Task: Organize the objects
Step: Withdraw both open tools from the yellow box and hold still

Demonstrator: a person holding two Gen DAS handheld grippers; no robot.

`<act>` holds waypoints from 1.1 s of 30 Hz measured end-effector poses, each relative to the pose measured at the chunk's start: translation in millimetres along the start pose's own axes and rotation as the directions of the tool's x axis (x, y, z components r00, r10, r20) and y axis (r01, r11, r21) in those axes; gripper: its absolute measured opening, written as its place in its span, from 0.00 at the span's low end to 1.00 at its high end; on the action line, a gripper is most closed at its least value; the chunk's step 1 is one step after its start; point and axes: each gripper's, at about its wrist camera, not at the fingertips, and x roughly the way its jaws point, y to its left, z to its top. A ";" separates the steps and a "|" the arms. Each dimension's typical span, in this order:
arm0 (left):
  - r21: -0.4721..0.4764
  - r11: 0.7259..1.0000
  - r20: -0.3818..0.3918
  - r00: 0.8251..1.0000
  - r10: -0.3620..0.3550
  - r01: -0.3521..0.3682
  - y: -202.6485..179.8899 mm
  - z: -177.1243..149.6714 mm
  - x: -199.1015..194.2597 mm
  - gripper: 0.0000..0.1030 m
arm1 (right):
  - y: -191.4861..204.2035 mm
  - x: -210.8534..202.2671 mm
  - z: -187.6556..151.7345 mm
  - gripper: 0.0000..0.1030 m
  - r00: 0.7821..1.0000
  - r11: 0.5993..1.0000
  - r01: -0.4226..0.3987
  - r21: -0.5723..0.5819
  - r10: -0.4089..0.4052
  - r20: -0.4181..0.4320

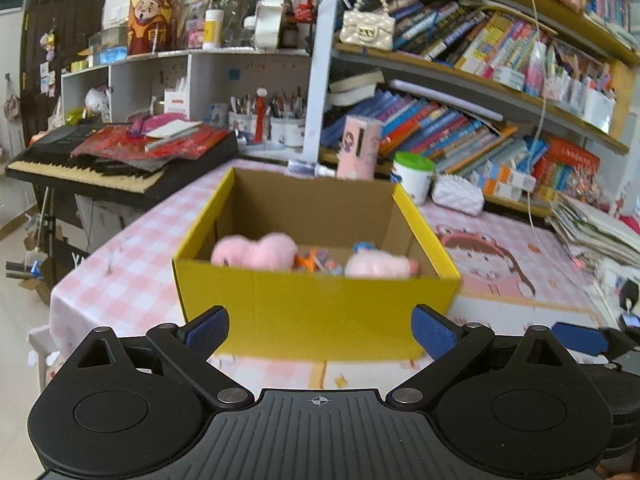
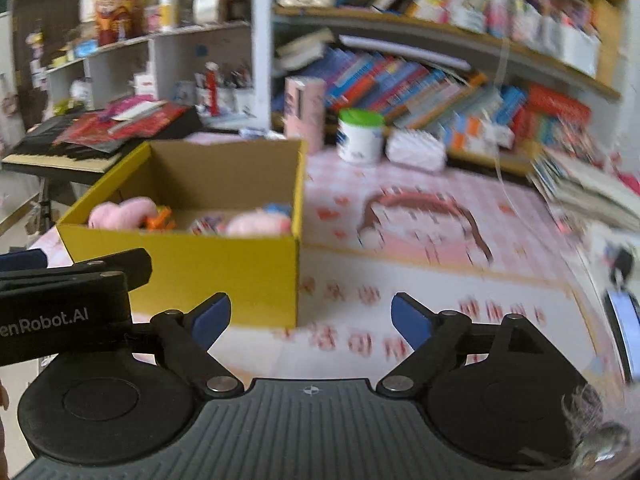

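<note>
A yellow cardboard box (image 1: 312, 304) stands open on the pink checked tablecloth (image 1: 132, 256). Inside lie two pink plush toys (image 1: 256, 251), (image 1: 380, 265) and small orange and blue toys (image 1: 316, 261). My left gripper (image 1: 320, 330) is open just in front of the box's near wall, nothing between its blue pads. In the right wrist view the same box (image 2: 224, 264) is to the left, plush toys (image 2: 120, 214) showing inside. My right gripper (image 2: 311, 316) is open and empty over the printed mat, beside the box's right corner. The left gripper's body (image 2: 64, 304) shows at the left edge.
A white tub with a green lid (image 1: 414, 176), a pink carton (image 1: 358, 148) and a white quilted pouch (image 1: 458, 196) stand behind the box. Bookshelves (image 1: 480, 128) fill the back and right. A keyboard (image 1: 100, 168) piled with red papers sits left. Stacked papers (image 1: 600, 232) lie at the right.
</note>
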 end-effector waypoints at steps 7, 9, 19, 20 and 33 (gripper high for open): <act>0.035 0.999 -0.050 0.998 -0.028 0.030 -10.4 -15.9 -12.9 0.96 | -6.0 -20.8 -29.2 0.88 0.996 0.996 0.075 0.054 -0.072 -0.053; 0.049 0.998 -0.053 0.998 -0.036 0.038 -14.7 -18.4 -15.8 0.96 | -7.6 -25.9 -34.4 0.88 0.995 0.995 0.084 0.061 -0.081 -0.050; 0.086 0.993 -0.091 0.993 -0.069 0.077 -34.1 -30.2 -17.4 0.97 | -21.7 -35.6 -46.6 0.92 0.990 0.990 0.123 0.067 -0.118 -0.071; 0.090 0.993 -0.097 0.993 -0.072 0.080 -36.4 -31.4 -17.3 0.97 | -23.6 -36.0 -47.9 0.93 0.989 0.989 0.129 0.068 -0.123 -0.076; 0.120 0.989 -0.112 0.991 -0.073 0.086 -51.0 -38.3 -24.2 1.00 | -38.3 -45.5 -60.8 0.97 0.985 0.981 0.155 0.113 -0.144 -0.100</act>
